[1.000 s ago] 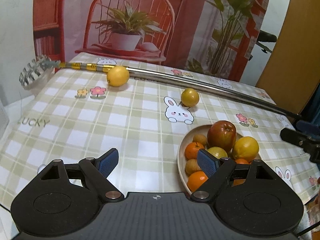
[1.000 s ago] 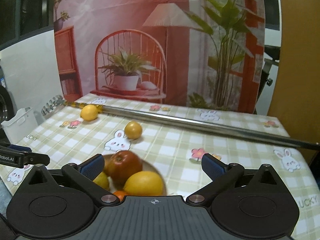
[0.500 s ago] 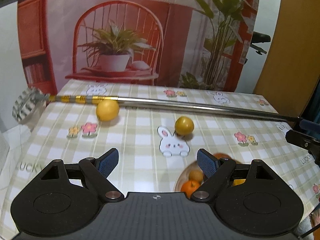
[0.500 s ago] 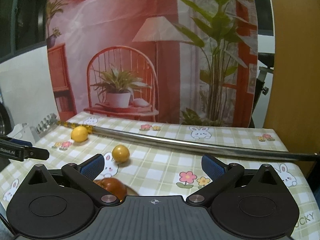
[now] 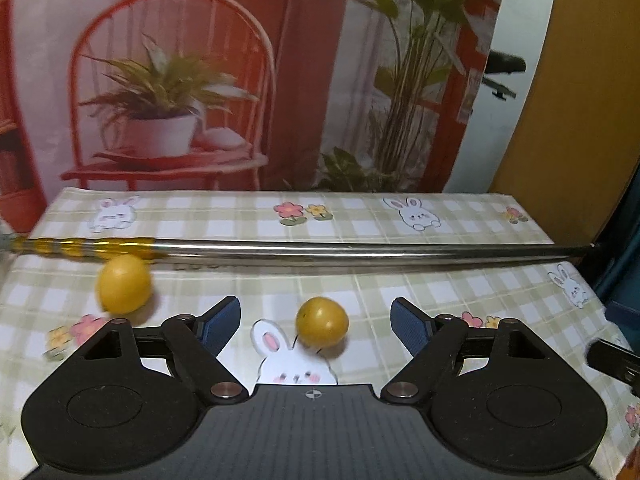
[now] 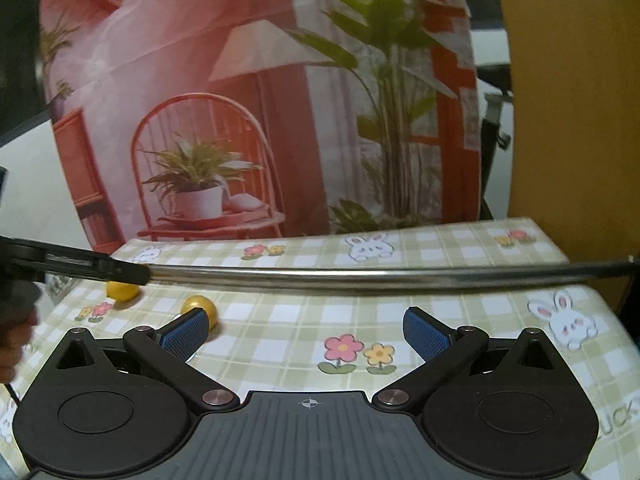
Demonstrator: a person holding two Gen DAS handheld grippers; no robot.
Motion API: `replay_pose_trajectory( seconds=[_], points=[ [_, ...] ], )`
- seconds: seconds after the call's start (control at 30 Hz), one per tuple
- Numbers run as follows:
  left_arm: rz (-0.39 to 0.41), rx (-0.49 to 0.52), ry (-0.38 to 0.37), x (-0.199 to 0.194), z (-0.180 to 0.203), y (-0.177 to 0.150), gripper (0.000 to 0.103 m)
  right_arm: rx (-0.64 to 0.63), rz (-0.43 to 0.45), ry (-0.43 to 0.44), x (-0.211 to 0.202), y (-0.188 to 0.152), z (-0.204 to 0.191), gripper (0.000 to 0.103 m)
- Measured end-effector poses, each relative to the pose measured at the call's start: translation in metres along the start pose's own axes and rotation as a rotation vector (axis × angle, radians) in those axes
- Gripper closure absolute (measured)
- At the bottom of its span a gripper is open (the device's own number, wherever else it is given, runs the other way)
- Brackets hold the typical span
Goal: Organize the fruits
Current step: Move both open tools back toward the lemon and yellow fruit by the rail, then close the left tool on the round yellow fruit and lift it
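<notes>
On the counter [image 5: 400, 280], covered in a green-checked cloth with rabbit prints, your left gripper [image 5: 316, 322] is lined up on the small round yellow-orange fruit [image 5: 322, 322], which sits between the open jaws, slightly nearer the right one and not yet touched. A second, paler yellow round fruit [image 5: 124, 284] lies well to the left, touching or just beside the long silver metal pole with a gold-banded end [image 5: 320, 250] that crosses the counter behind both fruits.

Step in hand, as judged: grasp of the nearer fruit. Push forward a little so the blue pads [image 5: 222, 322] reach its widest part, centre it, then close gently; a round fruit may roll out if you pinch it off-centre. Keep low and short of the pole.

Left gripper pose: level, pointing across the counter toward the backdrop. Your right gripper [image 6: 306, 330] hovers higher with jaws spread wide, holding nothing; both fruits show at its left. No fruit bowl is in view now.
</notes>
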State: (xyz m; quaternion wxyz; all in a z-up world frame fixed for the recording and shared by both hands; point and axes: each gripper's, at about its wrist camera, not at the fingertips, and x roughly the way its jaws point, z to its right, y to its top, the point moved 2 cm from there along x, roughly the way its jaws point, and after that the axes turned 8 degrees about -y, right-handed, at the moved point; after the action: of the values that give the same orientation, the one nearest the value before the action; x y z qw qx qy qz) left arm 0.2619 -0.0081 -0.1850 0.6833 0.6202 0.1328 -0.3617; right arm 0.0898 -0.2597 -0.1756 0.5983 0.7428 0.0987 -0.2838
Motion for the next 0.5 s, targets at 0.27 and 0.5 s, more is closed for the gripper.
replay_pose_trajectory(
  seconds=[0.27, 0.5],
  points=[
    [-0.116, 0.062, 0.002, 0.068, -0.002, -0.003, 0.030, 0.114, -0.047, -0.013, 0.020, -0.011, 0.028, 0.000],
    [-0.178, 0.065, -0.019, 0.094, -0.004, -0.009, 0.048, 0.116, -0.043, -0.028, 0.029, -0.017, 0.035, 0.000]
  ],
)
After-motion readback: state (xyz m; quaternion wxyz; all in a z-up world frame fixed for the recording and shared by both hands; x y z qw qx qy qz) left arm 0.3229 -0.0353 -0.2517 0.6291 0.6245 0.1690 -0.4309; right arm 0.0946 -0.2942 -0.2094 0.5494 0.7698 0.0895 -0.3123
